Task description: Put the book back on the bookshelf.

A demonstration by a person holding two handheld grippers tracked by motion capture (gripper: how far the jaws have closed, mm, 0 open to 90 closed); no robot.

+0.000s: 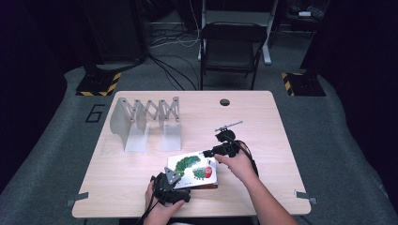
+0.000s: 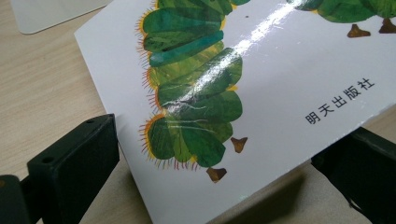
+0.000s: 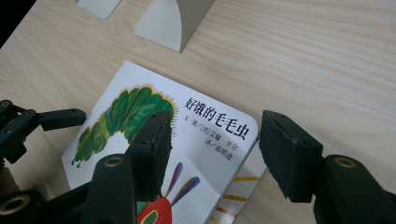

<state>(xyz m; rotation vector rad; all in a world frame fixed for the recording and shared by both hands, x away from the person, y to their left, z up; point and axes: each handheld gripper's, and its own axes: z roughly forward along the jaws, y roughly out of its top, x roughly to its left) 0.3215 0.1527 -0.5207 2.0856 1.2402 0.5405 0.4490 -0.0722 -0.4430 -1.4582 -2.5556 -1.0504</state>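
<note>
Caterpillar board book [image 1: 195, 168], front and centre on my bench!

White glossy cover up, a green caterpillar with a red head arching across it, black Chinese title by the spine-side corner, publisher's characters along one edge. It sits near my edge of the bench [image 1: 263, 122], one end tipped up off the wood, cover lifting slightly to show striped pages beneath.

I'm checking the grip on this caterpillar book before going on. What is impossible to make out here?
- High view: the left gripper covers the book corner, so jaw contact is hidden.
- Left gripper view: book cut off by frame edges.
- Right gripper view: one jaw of the right gripper covers part of the caterpillar picture.
</note>
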